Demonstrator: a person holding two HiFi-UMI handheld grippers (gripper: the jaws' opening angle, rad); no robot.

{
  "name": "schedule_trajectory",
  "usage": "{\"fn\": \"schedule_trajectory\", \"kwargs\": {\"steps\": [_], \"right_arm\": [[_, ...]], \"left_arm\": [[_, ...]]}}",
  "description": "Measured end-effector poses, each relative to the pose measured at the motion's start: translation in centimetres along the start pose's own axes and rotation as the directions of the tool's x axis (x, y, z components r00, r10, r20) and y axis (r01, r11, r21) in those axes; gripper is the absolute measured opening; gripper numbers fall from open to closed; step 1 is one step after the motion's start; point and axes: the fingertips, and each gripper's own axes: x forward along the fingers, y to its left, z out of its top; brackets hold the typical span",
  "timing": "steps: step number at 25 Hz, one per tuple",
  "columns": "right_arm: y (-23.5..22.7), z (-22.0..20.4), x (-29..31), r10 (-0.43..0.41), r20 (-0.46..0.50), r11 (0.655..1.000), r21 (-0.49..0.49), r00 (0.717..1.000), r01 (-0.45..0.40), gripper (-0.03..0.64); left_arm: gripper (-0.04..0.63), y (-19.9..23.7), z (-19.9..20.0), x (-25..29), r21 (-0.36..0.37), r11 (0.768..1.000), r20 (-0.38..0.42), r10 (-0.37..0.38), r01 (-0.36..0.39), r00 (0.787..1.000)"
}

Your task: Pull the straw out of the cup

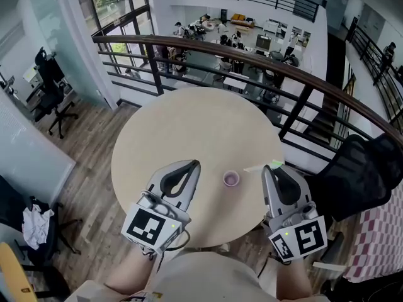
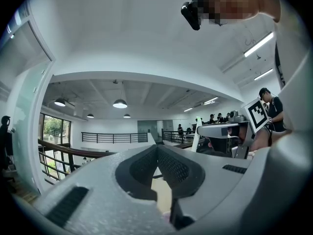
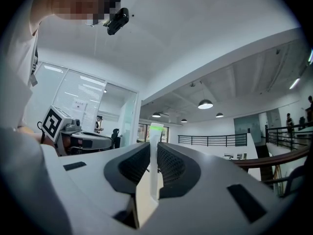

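One step done: the straw (image 1: 253, 167) is out of the cup (image 1: 231, 178); no part of it reaches into the rim.
Left to do: little, by my judgement. The pull itself looks finished, and only setting the straw down or carrying it off could remain.
Cup: upright on the round desk (image 1: 189, 124), toward its near edge, between the two grippers, with nothing showing inside it.
Straw: white with a green band at one end, lying roughly level across the tips of the right gripper (image 3: 153, 148). In the head view its plain end points toward the cup, near it but apart, and the green end points away to the right.
Right gripper: jaws nearly together and clamped on the straw, which runs up between the ribbed pads in the right gripper view.
Left gripper (image 2: 157, 150): jaws closed tip to tip with nothing between them. It hovers just left of the cup without touching it.
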Motion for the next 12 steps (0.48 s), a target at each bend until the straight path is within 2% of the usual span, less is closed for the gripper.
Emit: {"fn": "schedule_trajectory", "kwargs": {"steps": [12], "right_arm": [[0.0, -1.0, 0.6, 0.008, -0.019, 1.000, -0.005, 1.000, -0.008, 0.054]], "left_arm": [[0.012, 0.3, -0.4, 0.5, 0.005, 1.000, -0.011, 0.000, 0.000, 1.000]]}}
